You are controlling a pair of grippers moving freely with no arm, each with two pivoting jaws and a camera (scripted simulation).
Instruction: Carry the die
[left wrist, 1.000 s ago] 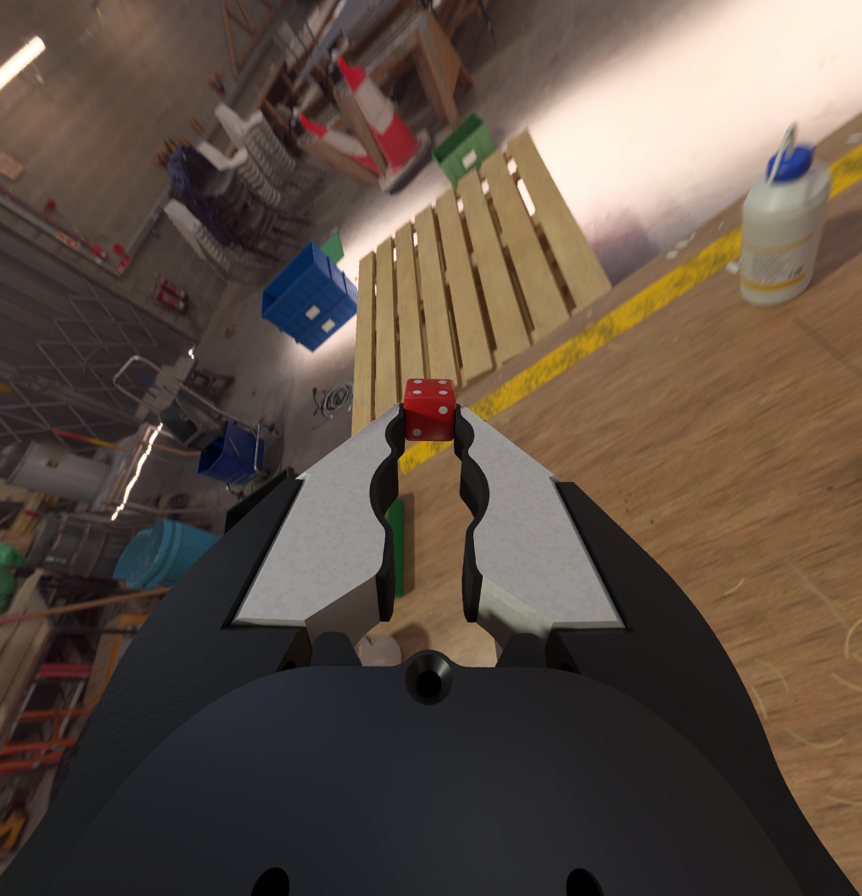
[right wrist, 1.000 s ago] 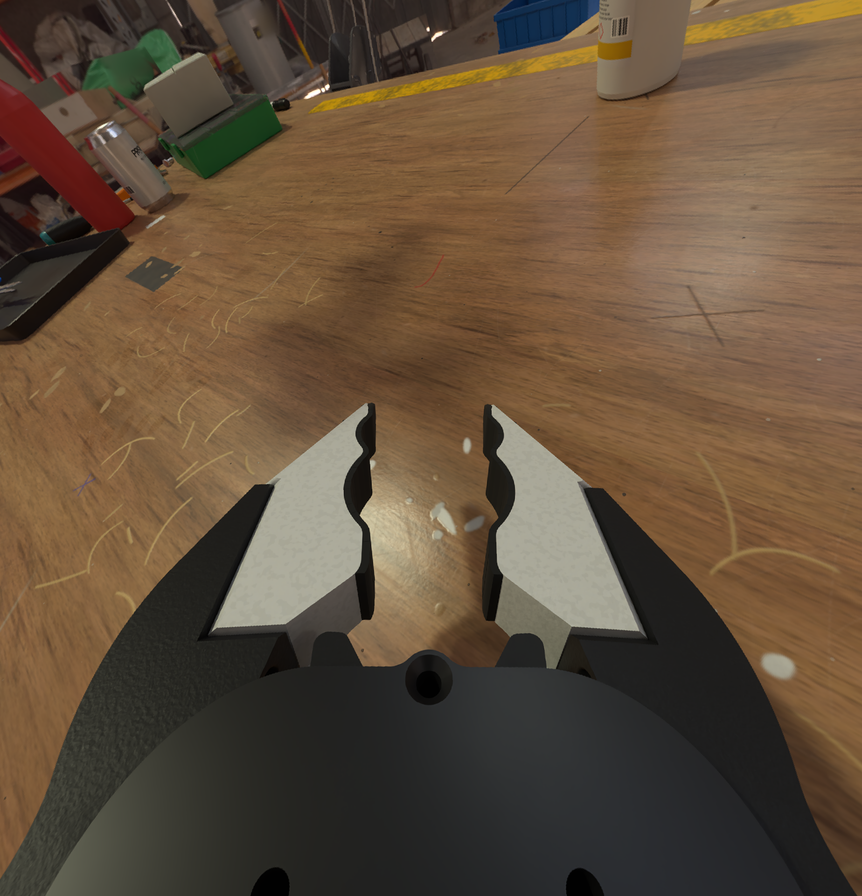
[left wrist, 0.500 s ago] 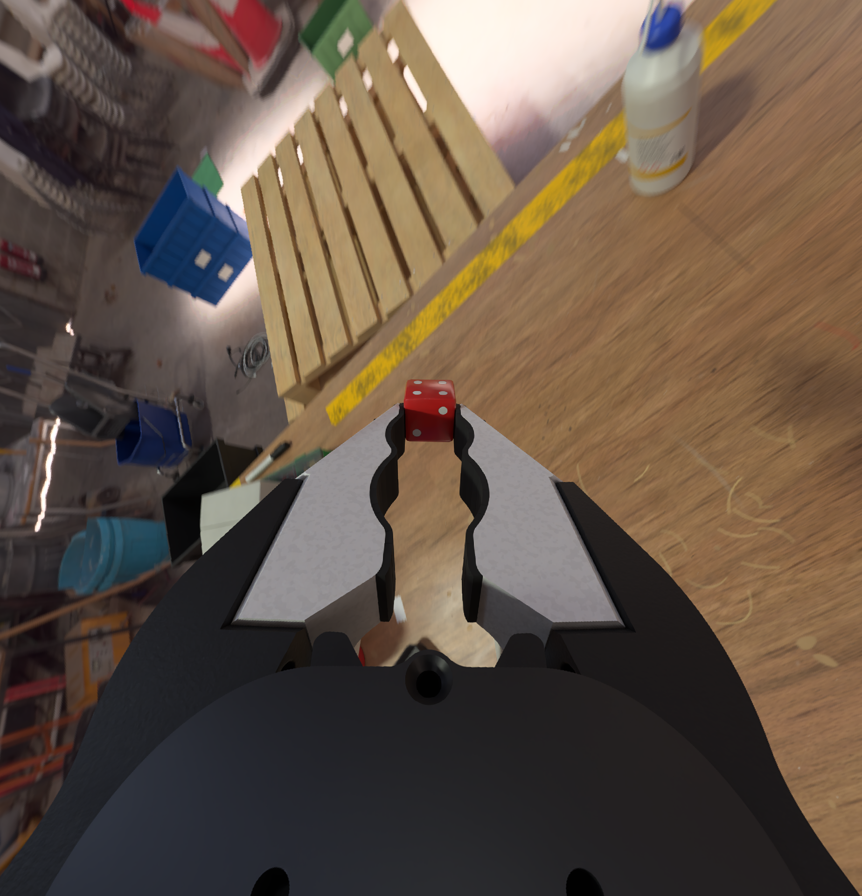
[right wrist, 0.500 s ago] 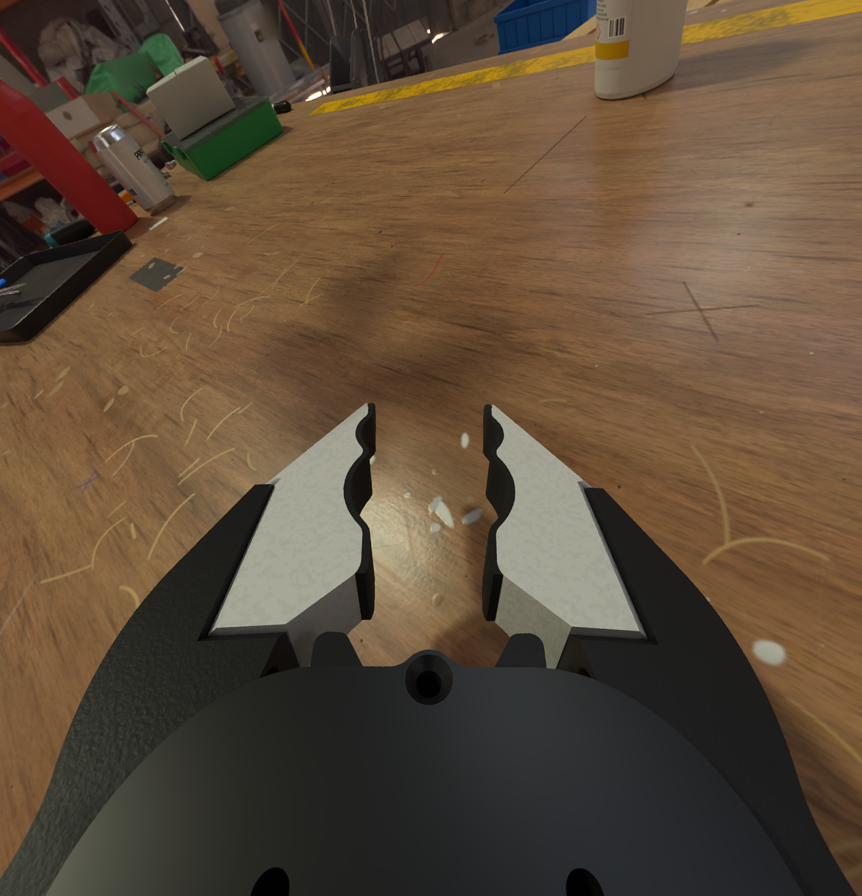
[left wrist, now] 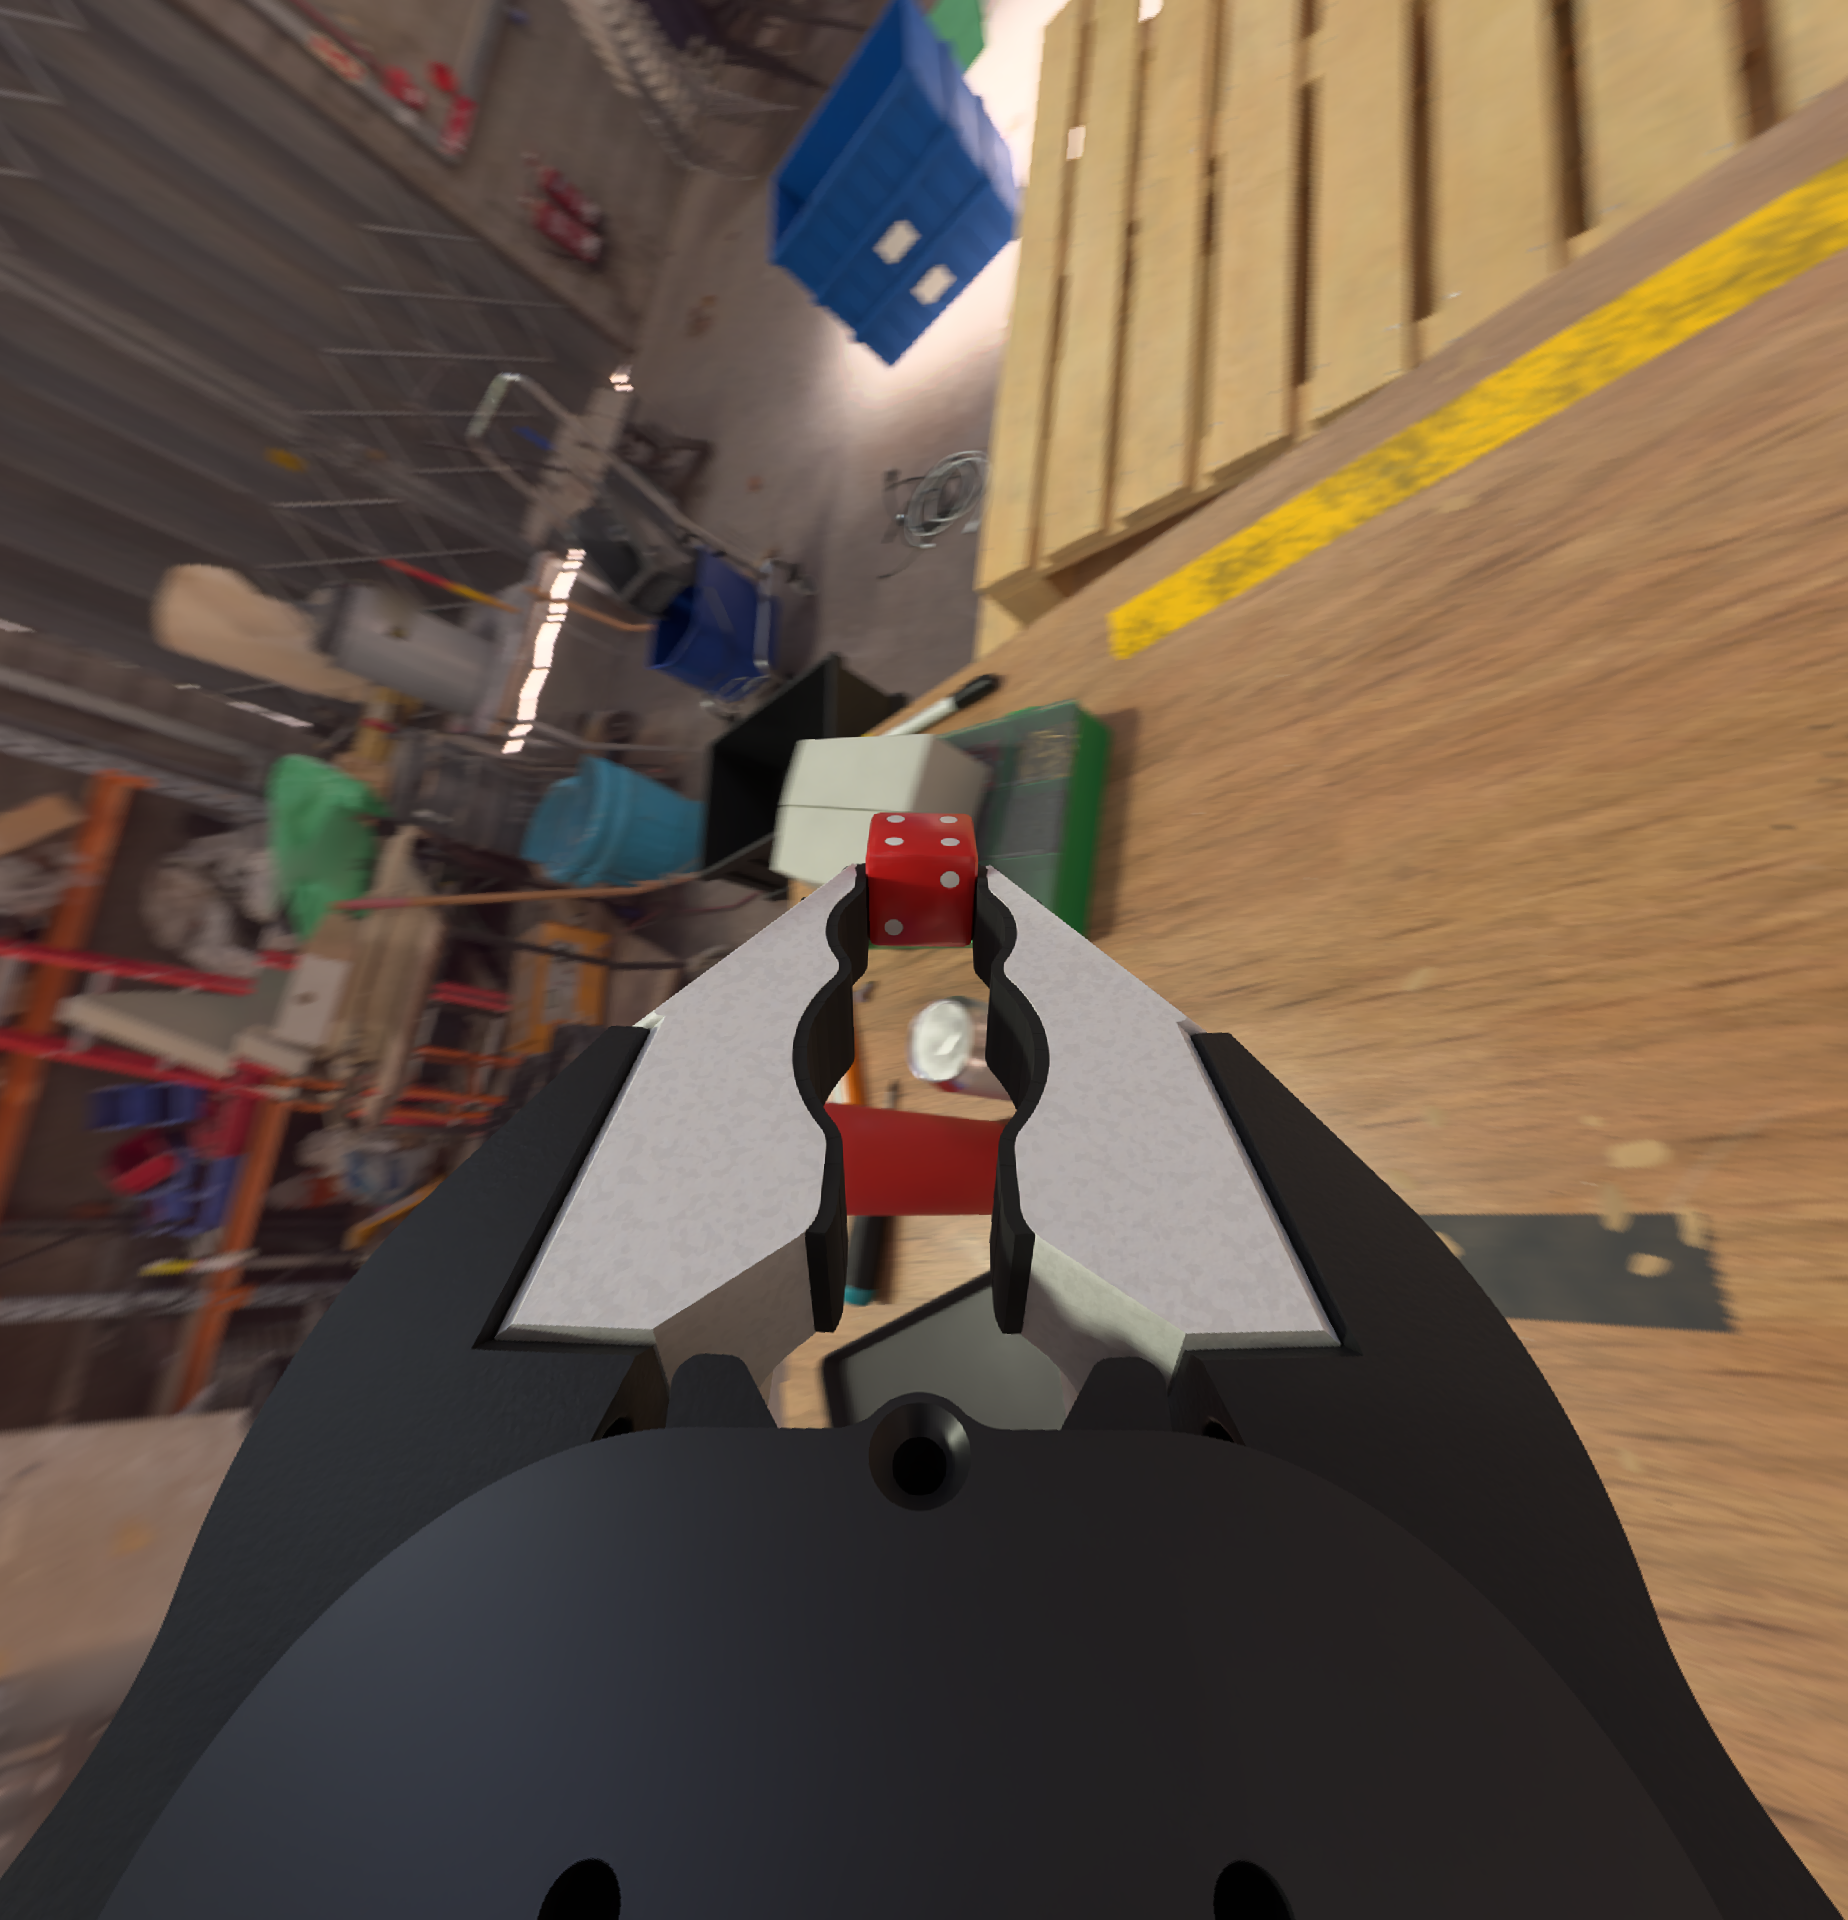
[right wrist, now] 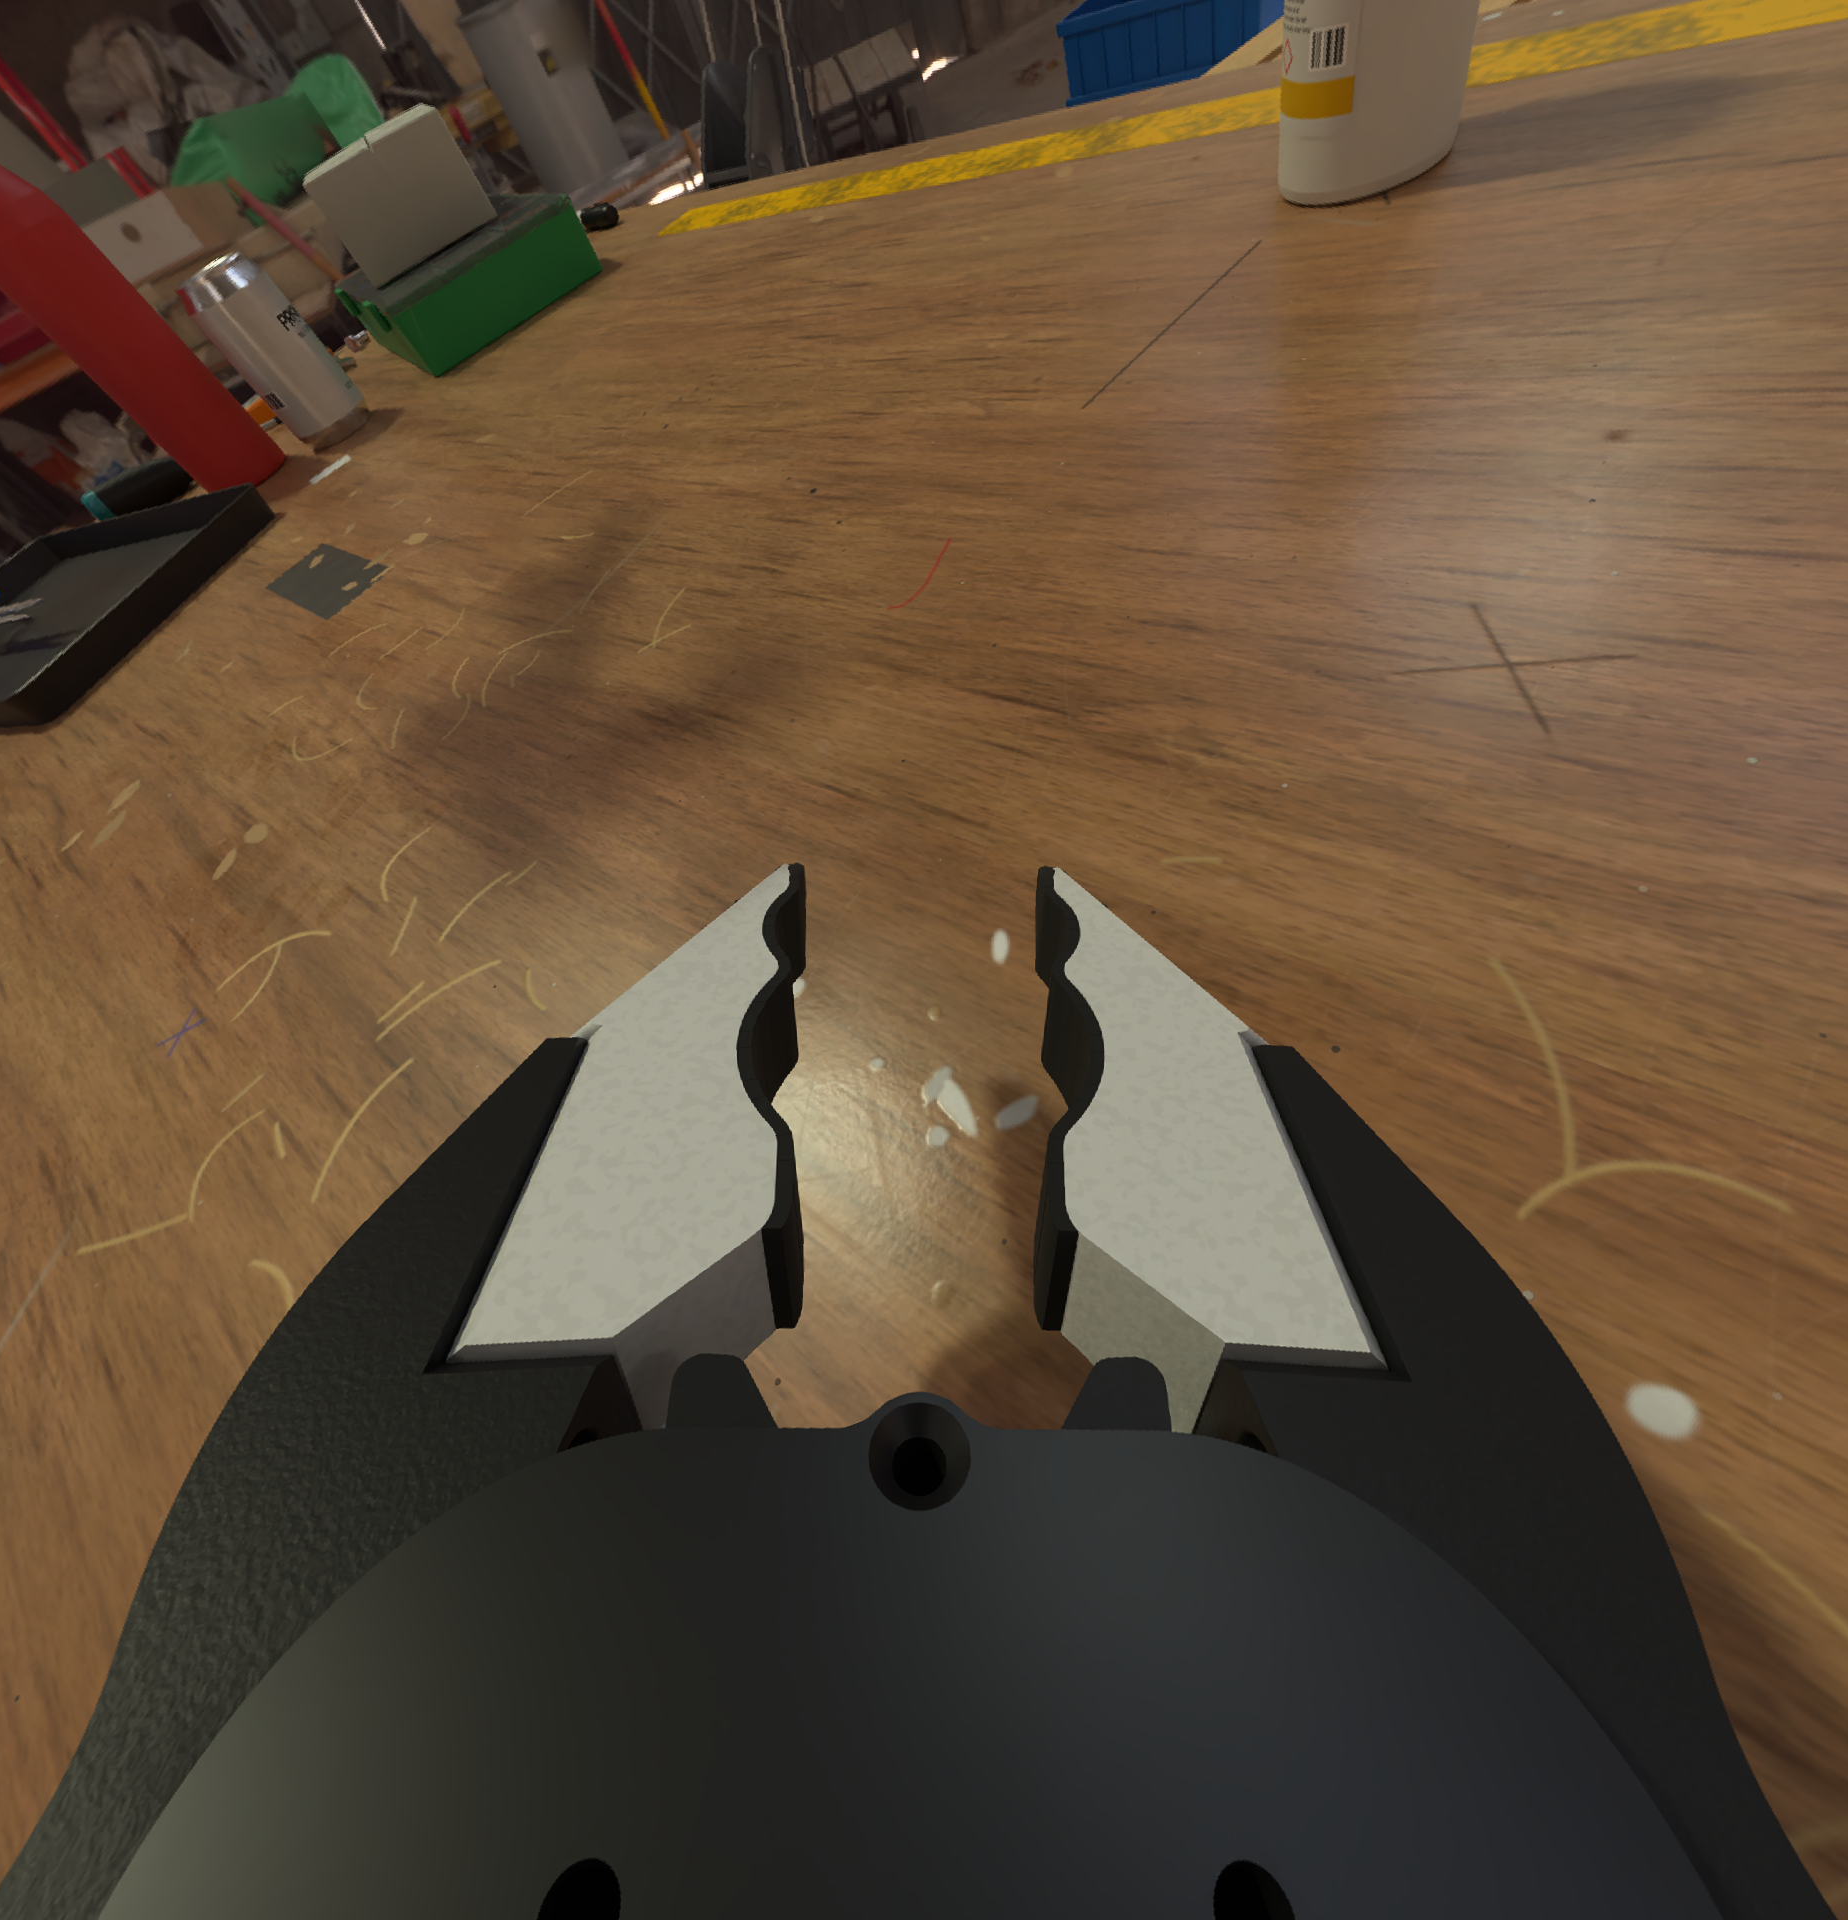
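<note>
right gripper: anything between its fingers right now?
Nothing held. In the right wrist view the right gripper is open; between its fingers shows only bare wooden tabletop with a few white flecks.

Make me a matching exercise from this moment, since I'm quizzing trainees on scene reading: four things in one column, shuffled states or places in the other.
Things:
1. die
2. right gripper
3. drink can
4. grey box

States or places:
A. resting on the green case
B. open, holding nothing
C. pinched between the left gripper fingertips
D. upright beside the red post

Pairs: 1-C, 2-B, 3-D, 4-A
</note>
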